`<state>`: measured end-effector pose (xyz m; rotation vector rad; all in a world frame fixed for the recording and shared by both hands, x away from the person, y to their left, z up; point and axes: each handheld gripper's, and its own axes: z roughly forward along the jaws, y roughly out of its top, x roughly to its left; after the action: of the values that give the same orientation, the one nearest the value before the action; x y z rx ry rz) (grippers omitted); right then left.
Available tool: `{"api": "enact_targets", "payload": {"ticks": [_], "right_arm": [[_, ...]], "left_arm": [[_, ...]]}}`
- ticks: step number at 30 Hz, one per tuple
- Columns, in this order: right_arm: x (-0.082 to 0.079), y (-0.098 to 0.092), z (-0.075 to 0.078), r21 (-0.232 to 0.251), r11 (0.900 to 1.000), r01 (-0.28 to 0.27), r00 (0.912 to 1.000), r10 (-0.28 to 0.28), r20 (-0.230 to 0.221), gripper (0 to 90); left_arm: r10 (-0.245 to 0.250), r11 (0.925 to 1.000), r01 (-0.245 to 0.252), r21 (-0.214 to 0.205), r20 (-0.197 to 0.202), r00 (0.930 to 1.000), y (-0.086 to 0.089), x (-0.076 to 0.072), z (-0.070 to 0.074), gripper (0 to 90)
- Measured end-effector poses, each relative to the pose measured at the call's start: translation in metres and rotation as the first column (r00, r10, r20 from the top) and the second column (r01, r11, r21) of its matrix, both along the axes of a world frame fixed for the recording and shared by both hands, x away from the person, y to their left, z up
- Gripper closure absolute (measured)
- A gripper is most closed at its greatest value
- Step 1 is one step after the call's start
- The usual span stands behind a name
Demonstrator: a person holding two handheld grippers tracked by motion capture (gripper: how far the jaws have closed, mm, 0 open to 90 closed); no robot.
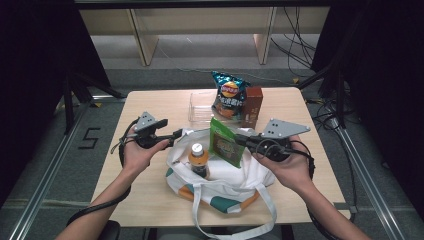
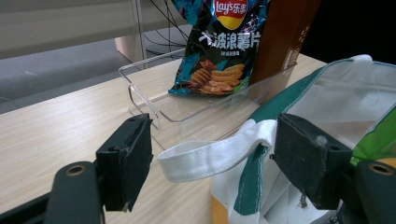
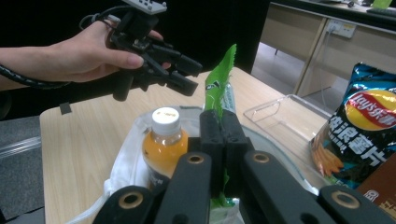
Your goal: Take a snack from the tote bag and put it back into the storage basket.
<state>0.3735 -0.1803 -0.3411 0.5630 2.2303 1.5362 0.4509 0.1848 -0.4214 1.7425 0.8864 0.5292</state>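
- High view: the wooden table carries a white tote bag with green and orange patches, its mouth open and its straps trailing toward the near edge. Upright inside it stands an orange juice bottle with a white cap. The right gripper holds a green snack packet over the bag's mouth, the packet's lower edge down inside the opening. The left gripper hovers at the bag's left rim. Behind the bag sits a clear plastic tray that holds a Lay's crisp bag and a brown carton, both upright at its right end.
- Left gripper view: here the jaws stand spread wide with nothing pressed between them; the white bag strap loops through the gap, touching neither pad clearly. This view also shows the tray's clear front wall and its bare left half, with the crisp bag's base resting on the tray floor beside the carton.
- Right gripper view: the jaws are pressed together, pinching the green packet by its edge, so the packet rises thin and upright above them. The bottle's cap sits just left of the jaws, inside the bag. The other hand holds its gripper above the table's far side.
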Motion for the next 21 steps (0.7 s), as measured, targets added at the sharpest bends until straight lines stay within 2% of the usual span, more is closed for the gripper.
{"api": "enact_targets", "payload": {"ticks": [2,3,5,6,7,8,10,11,12,13,14,15,16,17,19,21], "right_arm": [[-0.001,0.000,0.003,0.006,0.9999,0.014,0.9998,-0.014,-0.010,90.0],[0.000,0.000,0.003,0.010,0.9999,0.012,0.9999,-0.012,0.004,90.0],[0.000,-0.001,0.006,0.011,0.9998,0.018,0.9998,-0.018,-0.013,90.0],[0.001,0.000,0.006,0.019,0.9996,0.022,0.9997,-0.022,0.006,90.0],[0.001,-0.001,0.008,0.015,0.9998,0.015,0.9999,-0.015,-0.008,90.0],[0.003,-0.001,0.009,0.020,0.9997,0.013,0.9999,-0.013,0.011,90.0],[0.003,-0.001,0.011,0.024,0.9996,0.018,0.9998,-0.019,0.010,90.0],[0.004,-0.001,0.012,0.017,0.9996,0.022,0.9992,-0.023,0.033,90.0],[0.003,-0.001,0.013,0.020,0.9995,0.023,0.9997,-0.023,0.011,90.0],[0.005,-0.002,0.013,0.020,0.9995,0.023,0.9992,-0.024,0.032,90.0],[0.004,-0.002,0.015,0.023,0.9994,0.025,0.9996,-0.025,0.015,90.0],[0.006,-0.003,0.015,0.032,0.9993,0.018,0.9993,-0.019,0.031,90.0],[0.005,-0.003,0.016,0.024,0.9992,0.031,0.9994,-0.031,0.017,90.0],[0.007,-0.003,0.017,0.023,0.9993,0.030,0.9986,-0.031,0.044,90.0],[0.008,-0.004,0.019,0.035,0.9991,0.024,0.9993,-0.025,0.028,90.0],[0.008,-0.004,0.021,0.030,0.9990,0.033,0.9988,-0.034,0.036,90.0]], "left_arm": [[-0.001,1.0000,0.001,0.000,0.000,1.0000,0.000,0.000,0.000,26.9],[-0.003,1.0000,0.003,-0.002,0.000,1.0000,0.000,0.000,0.000,26.9],[0.000,1.0000,0.000,0.000,0.000,1.0000,0.000,0.000,0.001,26.9],[-0.001,1.0000,0.001,-0.002,0.000,1.0000,0.000,0.000,0.000,26.9],[0.000,1.0000,0.000,0.000,0.000,1.0000,0.000,0.000,0.000,26.9],[0.000,1.0000,0.000,0.000,0.000,1.0000,0.000,0.000,0.000,26.9],[-0.004,1.0000,0.004,-0.006,-0.001,1.0000,0.000,0.001,0.000,26.9],[-0.004,1.0000,0.004,-0.005,-0.001,1.0000,0.000,0.001,0.000,26.9],[-0.004,1.0000,0.004,-0.006,-0.001,1.0000,0.000,0.001,0.000,26.9],[0.000,1.0000,0.000,-0.001,0.000,1.0000,0.000,0.000,0.000,26.9],[0.000,1.0000,0.000,-0.001,0.000,1.0000,0.000,0.000,0.001,26.9],[0.000,1.0000,0.000,-0.003,0.001,1.0000,0.000,0.000,0.001,26.9],[0.001,1.0000,-0.001,-0.003,0.000,1.0000,0.000,0.000,0.001,26.9],[0.001,1.0000,-0.001,-0.003,0.001,1.0000,0.000,0.000,0.001,26.9],[0.000,1.0000,0.000,-0.005,-0.001,1.0000,0.000,0.000,0.001,26.9],[0.000,1.0000,0.000,-0.005,-0.001,1.0000,0.000,0.000,0.001,26.9]]}}
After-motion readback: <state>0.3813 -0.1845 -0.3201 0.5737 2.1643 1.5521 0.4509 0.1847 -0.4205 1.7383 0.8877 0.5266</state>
